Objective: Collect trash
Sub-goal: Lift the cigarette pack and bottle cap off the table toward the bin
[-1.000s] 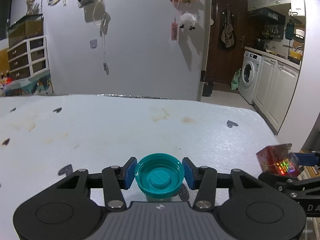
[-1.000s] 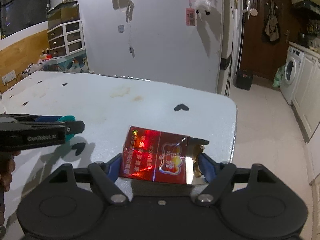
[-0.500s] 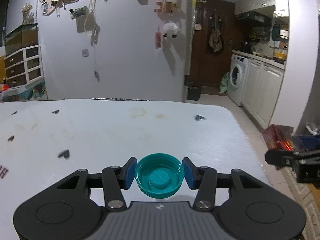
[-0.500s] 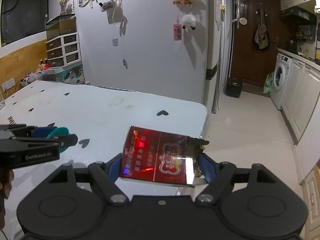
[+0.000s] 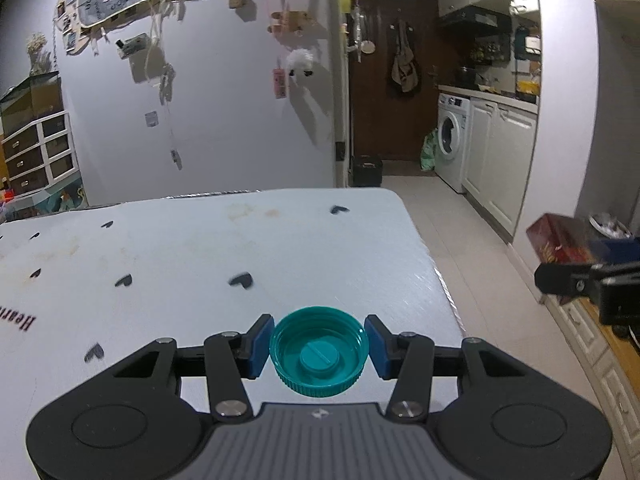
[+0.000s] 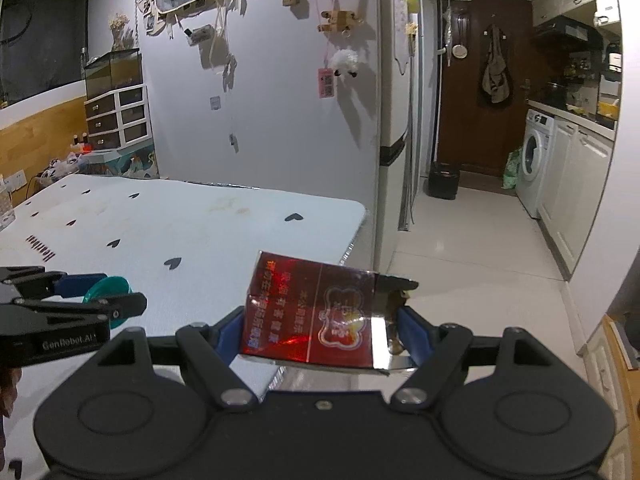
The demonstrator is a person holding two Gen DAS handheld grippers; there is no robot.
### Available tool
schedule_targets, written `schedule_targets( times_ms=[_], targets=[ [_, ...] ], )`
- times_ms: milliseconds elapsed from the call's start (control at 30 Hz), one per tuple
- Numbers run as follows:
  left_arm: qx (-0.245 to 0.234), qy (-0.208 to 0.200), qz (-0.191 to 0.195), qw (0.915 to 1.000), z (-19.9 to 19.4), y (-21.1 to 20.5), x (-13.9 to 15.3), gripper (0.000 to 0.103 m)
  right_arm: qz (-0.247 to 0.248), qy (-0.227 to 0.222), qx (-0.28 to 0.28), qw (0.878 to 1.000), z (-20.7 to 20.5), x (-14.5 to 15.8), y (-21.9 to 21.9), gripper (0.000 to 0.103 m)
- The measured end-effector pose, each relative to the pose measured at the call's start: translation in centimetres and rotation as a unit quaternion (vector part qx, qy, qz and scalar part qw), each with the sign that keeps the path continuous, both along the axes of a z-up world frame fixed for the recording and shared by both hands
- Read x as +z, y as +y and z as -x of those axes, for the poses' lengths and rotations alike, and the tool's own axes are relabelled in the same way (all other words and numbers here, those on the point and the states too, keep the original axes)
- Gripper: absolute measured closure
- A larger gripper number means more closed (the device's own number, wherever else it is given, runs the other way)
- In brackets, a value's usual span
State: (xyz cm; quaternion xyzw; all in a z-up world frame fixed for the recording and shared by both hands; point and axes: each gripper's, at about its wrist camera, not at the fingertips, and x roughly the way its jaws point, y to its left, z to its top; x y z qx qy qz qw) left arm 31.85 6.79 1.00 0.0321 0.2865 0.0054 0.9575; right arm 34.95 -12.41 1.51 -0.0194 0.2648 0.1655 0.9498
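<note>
The left tongs (image 5: pixel 319 347) clench a light, stiff teal bottle cap (image 5: pixel 319 351) by its ribbed rim over the tabletop's (image 5: pixel 200 248) near edge — the right tongs (image 6: pixel 322 322) pinch a crushable red cigarette pack (image 6: pixel 316 316) across its narrow sides.

White heart-printed table (image 5: pixel 200 248)

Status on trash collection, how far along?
Done: both items picked up. In hand: left gripper shut on the teal cap; right gripper shut on the red carton, out past the table edge. Left: binning both; no bin identifiable.
</note>
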Motion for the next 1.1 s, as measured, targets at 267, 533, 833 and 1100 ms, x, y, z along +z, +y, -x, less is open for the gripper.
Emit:
schedule_targets(
  times_ms=[267,533,833,1100],
  targets=[
    [-0.011,-0.003,-0.003,0.9999,3.9,-3.1,0.4,0.053,0.0,0.0,-0.021,1.0,4.6,-0.3,-3.7,0.023],
    [-0.028,-0.006,0.004,0.9996,6.5,-6.5,0.4,0.053,-0.001,-0.003,-0.041,0.999,8.8,-0.8,-7.2,0.023],
    [-0.049,-0.012,0.012,0.9987,8.4,-11.2,0.1,0.053,0.009,-0.006,-0.061,0.998,12.5,-1.6,-11.1,0.023],
    [-0.076,-0.005,0.016,0.997,9.5,-15.3,-1.4,0.053,0.015,-0.002,-0.077,0.997,14.8,-2.9,-14.0,0.023]
  ],
)
